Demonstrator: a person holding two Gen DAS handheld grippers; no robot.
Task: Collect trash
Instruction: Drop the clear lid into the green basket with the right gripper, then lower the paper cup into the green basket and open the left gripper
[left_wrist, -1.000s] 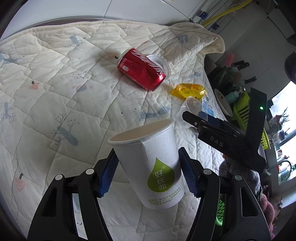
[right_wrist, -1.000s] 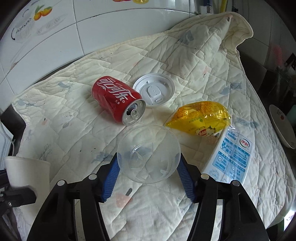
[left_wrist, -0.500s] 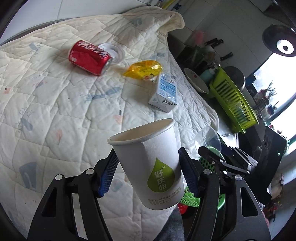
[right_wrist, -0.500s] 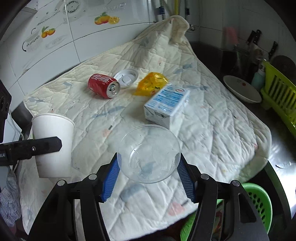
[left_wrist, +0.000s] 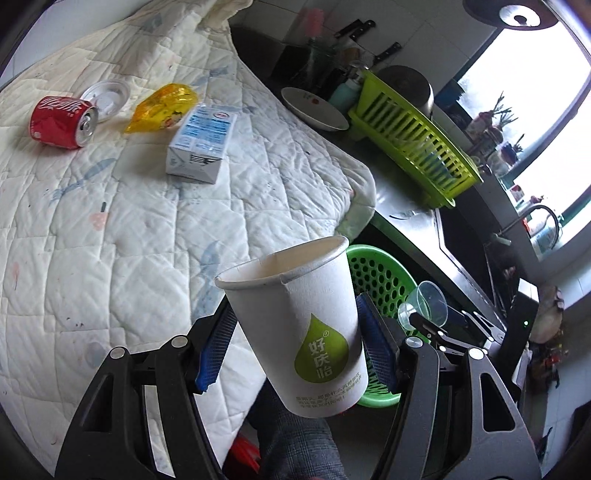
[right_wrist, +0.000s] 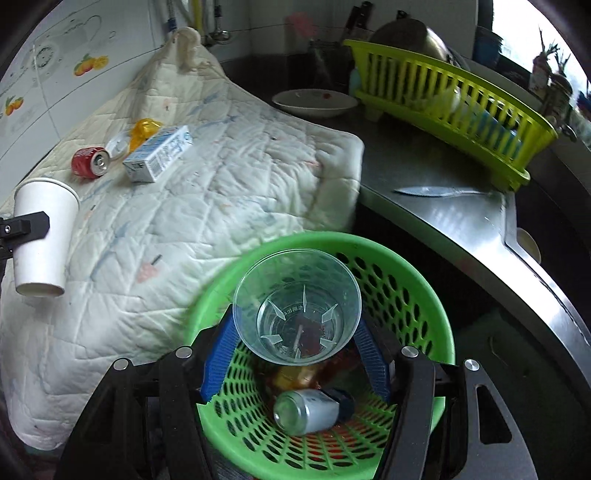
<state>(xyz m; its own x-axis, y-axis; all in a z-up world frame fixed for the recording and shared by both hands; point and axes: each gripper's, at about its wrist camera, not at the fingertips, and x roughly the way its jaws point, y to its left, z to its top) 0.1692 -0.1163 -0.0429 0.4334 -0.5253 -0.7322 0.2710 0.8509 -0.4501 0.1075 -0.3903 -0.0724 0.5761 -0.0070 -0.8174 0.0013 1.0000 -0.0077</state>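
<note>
**Trash: two cups held, the clear one over the green basket**

Clear plastic cup (right_wrist: 297, 308) being pinched between the blue pads (right_wrist: 218, 356) of the right gripper (right_wrist: 295, 354), jaws closed on its sides, mouth turned toward the camera. Hanging directly above the green basket (right_wrist: 417, 295), which is standing on the floor beside the counter edge. Already lying inside the basket: a silver can (right_wrist: 306, 411) on its side, with some reddish and yellowish items behind it, too hidden to name.

White paper cup (left_wrist: 295, 332) with a green drop logo being gripped by the left gripper (left_wrist: 295, 350), jaws pressing on both sides of it, cup leaning a little. Floating off the front edge of the quilted cloth (left_wrist: 129, 221), near the basket (left_wrist: 373, 273) but not above its opening. Showing also in the right wrist view at the far left (right_wrist: 42, 236), held upright in the air.

Still lying on the cloth, well apart from both grippers: a red cola can (left_wrist: 61, 122) on its side, a white plastic lid (left_wrist: 107, 98) just beside it, a yellow wrapper (left_wrist: 162, 109) and a white-blue carton (left_wrist: 201, 142) touching or nearly touching the wrapper.

Standing on the steel counter (right_wrist: 443, 206) further back: a white plate (right_wrist: 314, 101) and a yellow-green dish rack (right_wrist: 443, 99).
</note>
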